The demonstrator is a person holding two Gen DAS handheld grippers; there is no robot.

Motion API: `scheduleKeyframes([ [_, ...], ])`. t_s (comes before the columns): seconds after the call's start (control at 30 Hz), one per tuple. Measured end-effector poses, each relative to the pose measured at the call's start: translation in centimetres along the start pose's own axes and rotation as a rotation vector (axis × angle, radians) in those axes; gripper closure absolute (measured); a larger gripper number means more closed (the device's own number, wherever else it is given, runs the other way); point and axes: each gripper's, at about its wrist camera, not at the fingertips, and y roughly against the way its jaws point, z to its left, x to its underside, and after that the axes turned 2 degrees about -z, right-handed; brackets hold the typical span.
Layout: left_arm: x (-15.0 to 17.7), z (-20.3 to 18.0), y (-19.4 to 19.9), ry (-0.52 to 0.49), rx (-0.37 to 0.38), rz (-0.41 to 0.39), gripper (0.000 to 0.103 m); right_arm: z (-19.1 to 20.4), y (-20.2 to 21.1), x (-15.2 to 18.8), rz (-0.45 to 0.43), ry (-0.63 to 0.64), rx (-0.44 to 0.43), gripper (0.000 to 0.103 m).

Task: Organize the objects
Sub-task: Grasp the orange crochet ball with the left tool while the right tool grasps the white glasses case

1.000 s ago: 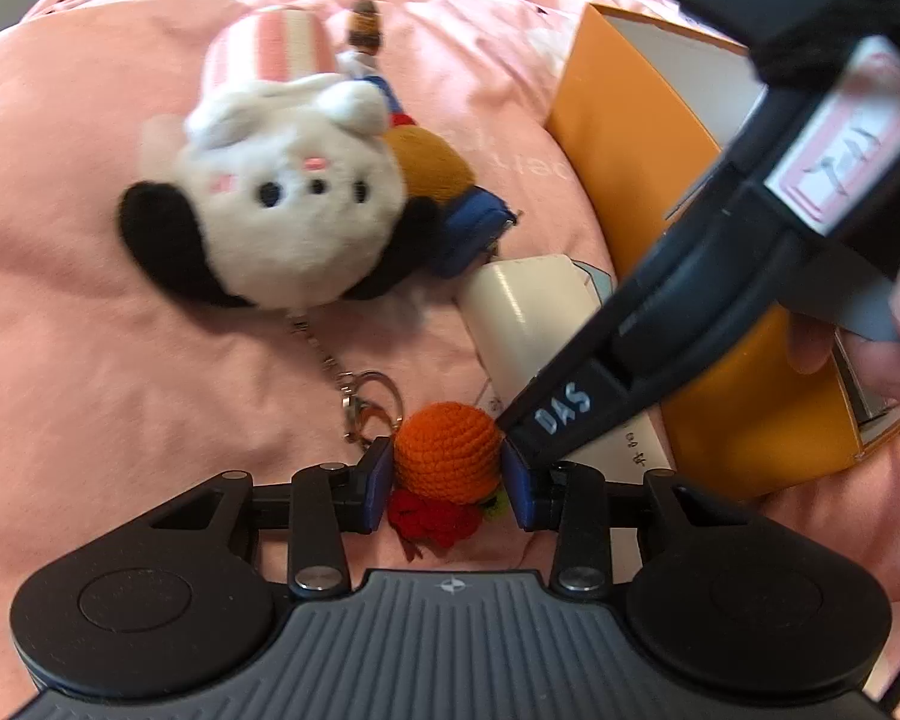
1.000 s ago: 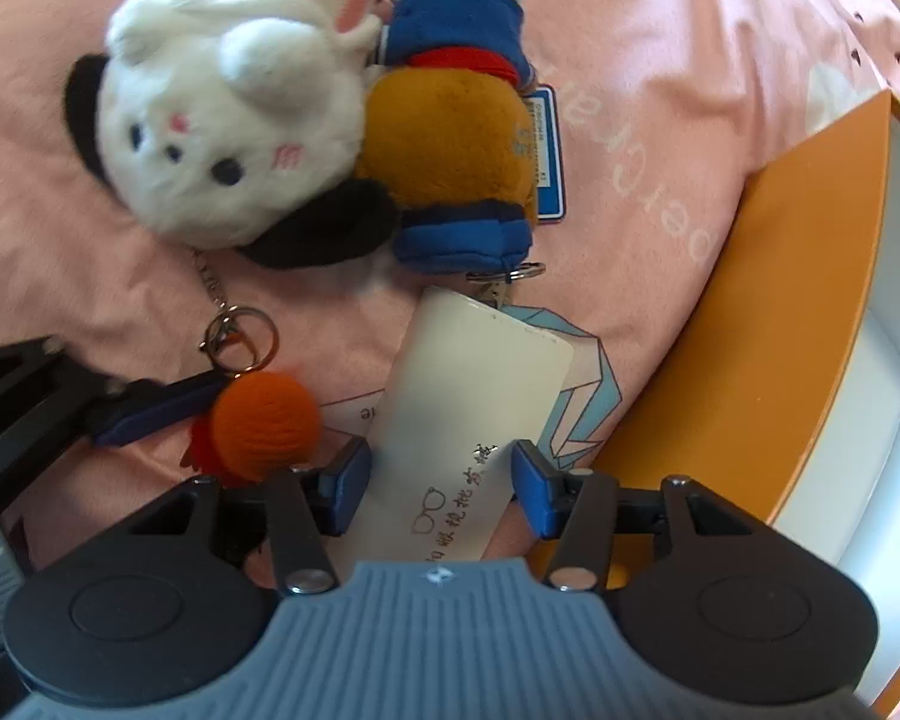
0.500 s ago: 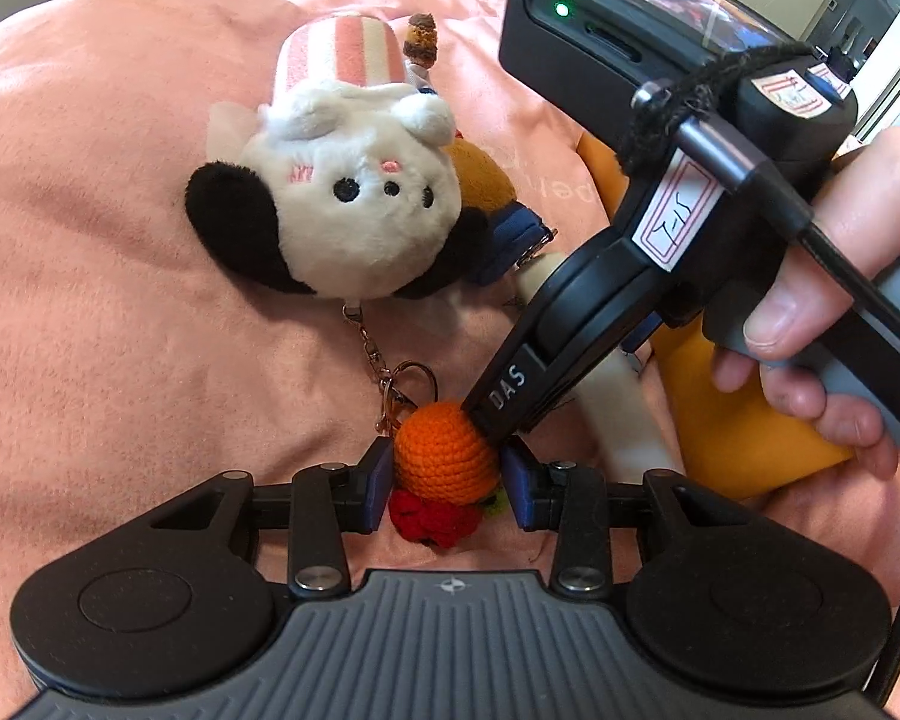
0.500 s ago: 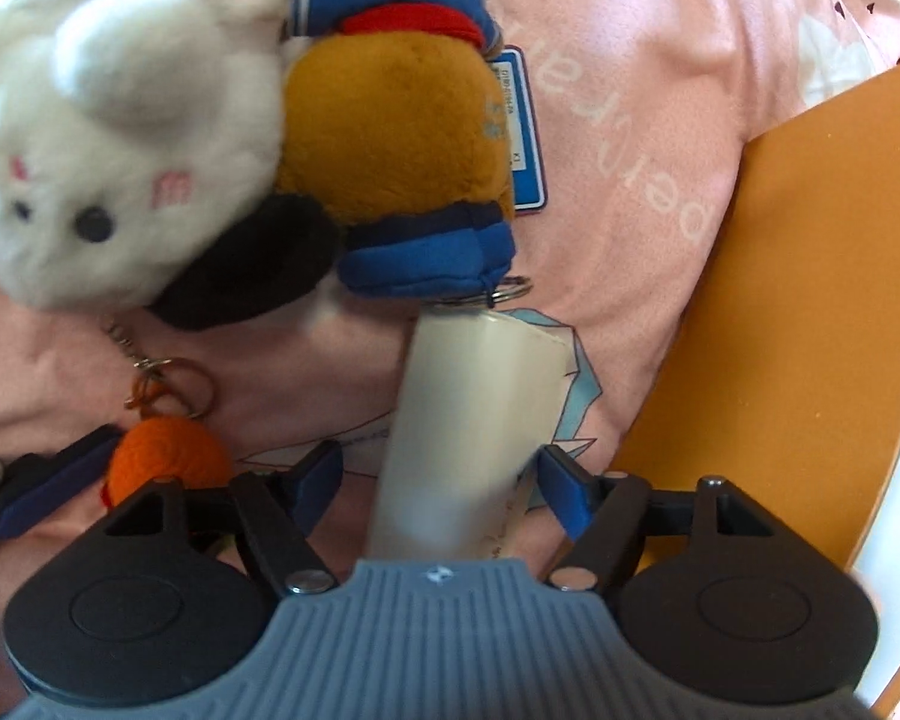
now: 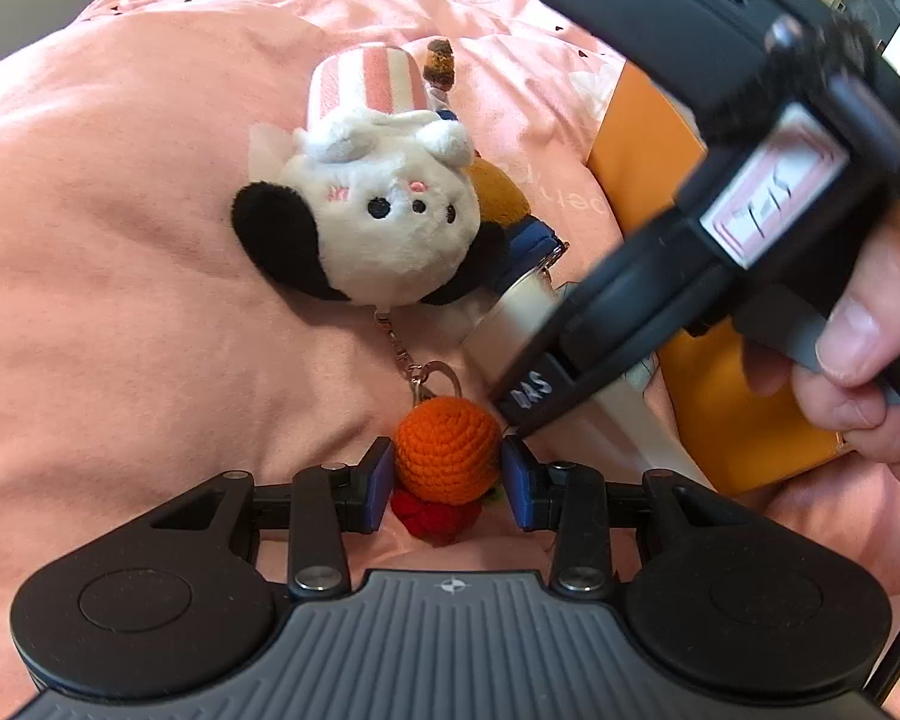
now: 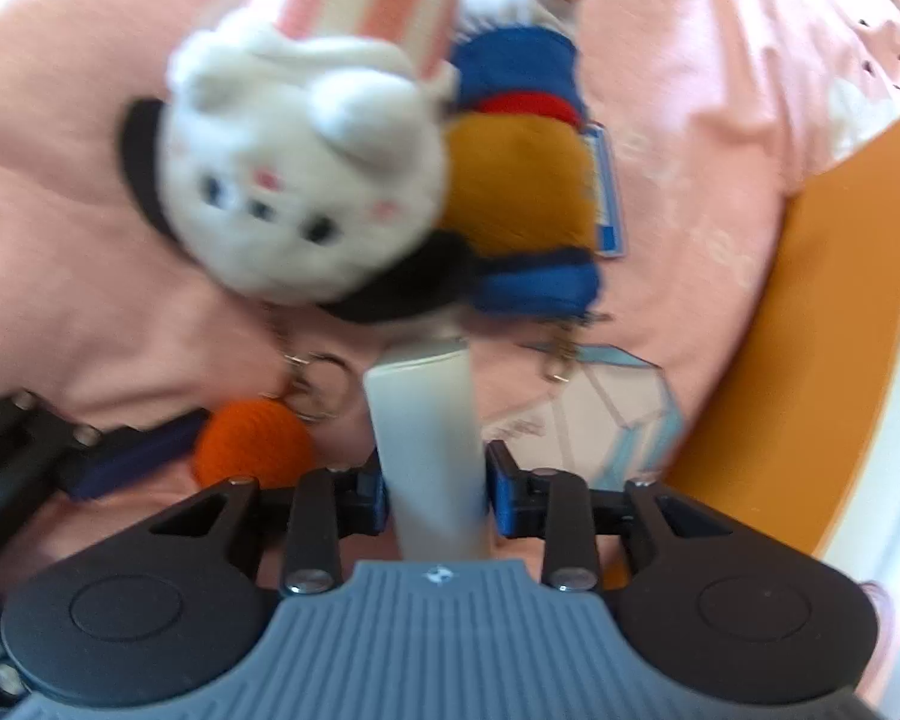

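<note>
Both grippers hold something, but nothing looks put away yet. The left gripper (image 5: pixel 447 474) squeezes the orange ball (image 5: pixel 447 450). The right gripper's (image 6: pixel 432 495) fingers just closed on the white case (image 6: pixel 429 456). The soft toys (image 5: pixel 378 222) lie on the bed, left of the orange box (image 6: pixel 810 372).

The round orange ball (image 5: pixel 447 450) is rough crocheted yarn on a shiny metal key ring (image 5: pixel 437 373). Just above it, the white-and-black plush toy (image 5: pixel 373 228) is fluffy pile on matt pink bed cloth (image 5: pixel 120 252). The white flat case (image 6: pixel 429 456) looks smooth and satin; the orange box (image 6: pixel 810 372) beside it is matt card.
</note>
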Motion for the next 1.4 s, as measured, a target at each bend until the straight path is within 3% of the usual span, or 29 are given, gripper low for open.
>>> scheduleKeyframes([
  [0.07, 0.1, 0.0, 0.3, 0.0, -0.005, 0.004, 0.06, 0.4, 0.6, 0.0, -0.002, 0.0, -0.037, 0.057],
  [0.27, 0.0, 0.0, 1.0, -0.008, -0.016, 0.015, 0.061, -0.2, 2.8, 0.1, 0.014, -0.039, -0.162, 0.054],
  [0.37, 0.0, -0.1, 1.5, -0.014, -0.021, 0.017, 0.062, -0.4, 3.1, 0.3, 0.027, -0.024, -0.156, 0.054],
  [0.47, 0.0, 0.1, 2.0, -0.007, -0.035, 0.009, 0.066, -0.3, 2.7, 0.7, 0.052, -0.013, -0.157, 0.054],
  [0.63, -0.3, 0.4, 3.0, -0.01, -0.072, -0.013, 0.082, 1.0, 1.8, 1.5, 0.087, 0.003, -0.21, 0.061],
  [0.73, 0.2, -0.9, 3.0, -0.015, -0.074, -0.009, 0.083, 1.9, 1.9, 1.8, 0.094, 0.014, -0.24, 0.061],
  [0.77, -1.2, 0.4, 2.5, -0.02, -0.074, -0.007, 0.082, 2.0, 2.1, 1.8, 0.096, 0.024, -0.243, 0.062],
  [0.87, -1.3, 0.9, 2.5, -0.021, -0.064, -0.002, 0.08, 2.1, 2.6, 1.6, 0.096, 0.043, -0.221, 0.062],
  [0.93, -0.4, 3.0, 2.9, -0.018, -0.054, 0.007, 0.076, 2.3, 2.9, 1.5, 0.074, 0.078, -0.165, 0.053],
  [1.0, -0.6, 3.8, 2.9, -0.004, -0.042, 0.012, 0.076, 2.6, 2.8, 1.5, 0.078, 0.107, -0.163, 0.043],
  [1.1, -0.8, 3.9, 2.5, 0.009, -0.032, 0.016, 0.075, 3.2, 1.8, 1.5, 0.098, 0.133, -0.18, 0.041],
  [1.2, -0.9, 4.2, 1.9, 0.015, -0.018, 0.026, 0.066, 4.2, 0.8, 1.5, 0.079, 0.219, -0.129, 0.037],
  [1.27, -0.8, 4.1, 1.9, 0.009, -0.03, 0.031, 0.066, 4.5, 0.2, 1.5, 0.076, 0.253, -0.125, 0.037],
  [1.4, -1.1, 4.7, 0.5, 0.062, -0.007, 0.019, 0.06, 4.1, -0.7, 1.1, 0.082, 0.22, -0.154, 0.04],
])
